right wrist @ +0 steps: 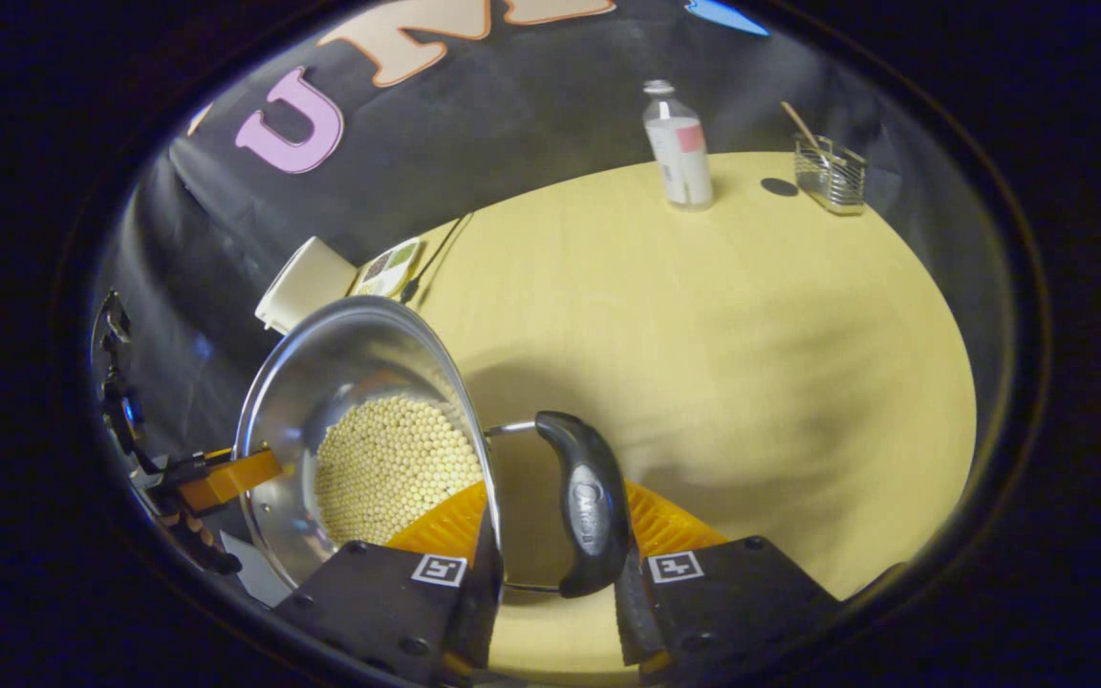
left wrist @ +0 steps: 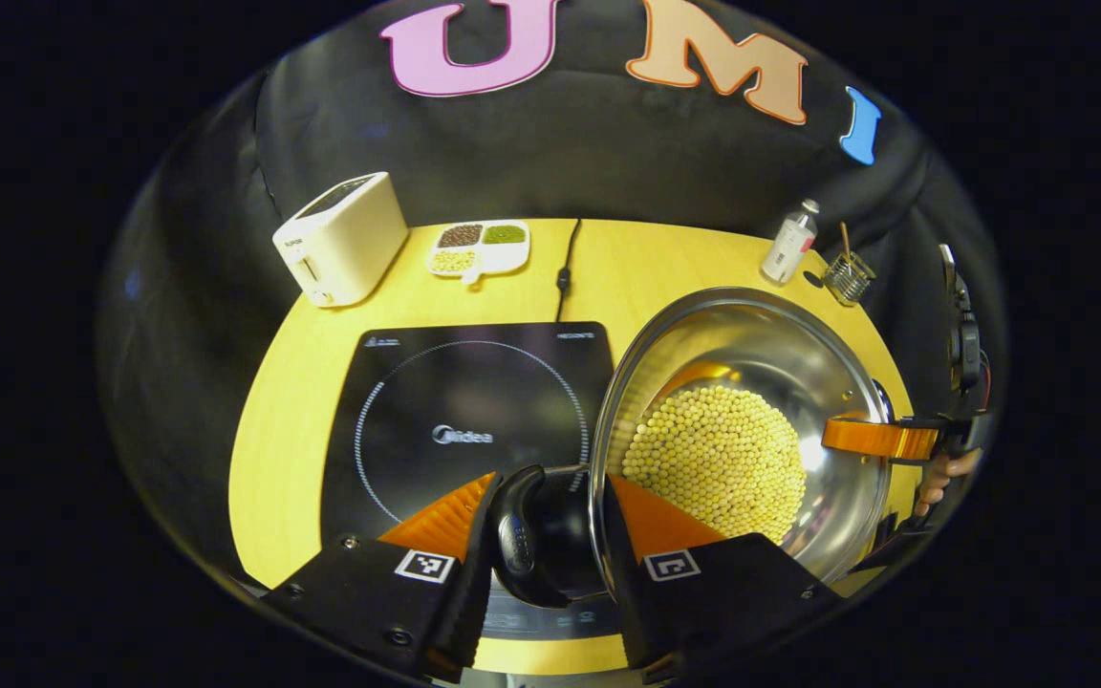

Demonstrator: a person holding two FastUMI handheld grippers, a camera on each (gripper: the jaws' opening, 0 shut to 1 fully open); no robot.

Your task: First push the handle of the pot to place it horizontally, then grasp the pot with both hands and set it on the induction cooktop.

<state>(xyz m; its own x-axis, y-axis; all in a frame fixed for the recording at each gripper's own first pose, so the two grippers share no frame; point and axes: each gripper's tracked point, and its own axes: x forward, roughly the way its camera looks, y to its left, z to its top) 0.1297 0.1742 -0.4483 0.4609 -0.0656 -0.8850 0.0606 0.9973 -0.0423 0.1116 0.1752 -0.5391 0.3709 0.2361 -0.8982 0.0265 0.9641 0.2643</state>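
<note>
A steel pot [left wrist: 770, 354] filled with yellow beans [left wrist: 718, 459] overlaps the right edge of the black induction cooktop [left wrist: 455, 411] in the left gripper view. Whether it rests on the table I cannot tell. My left gripper [left wrist: 550, 497] is shut across the pot's near black handle [left wrist: 522, 535] and rim, with one finger inside the pot. At the far rim, the right gripper [left wrist: 880, 438] reaches in. In the right gripper view, my right gripper [right wrist: 555, 506] is shut on the other black handle [right wrist: 589, 502] and the pot [right wrist: 340, 363] wall. The left gripper [right wrist: 216, 478] holds the opposite side.
On the yellow table [left wrist: 627, 268] a white toaster [left wrist: 340, 239], a divided dish of beans [left wrist: 479, 247] and the cooktop's cable [left wrist: 565, 272] lie at the back. A bottle [right wrist: 680, 148] and a wire holder [right wrist: 830, 172] stand at the far right corner.
</note>
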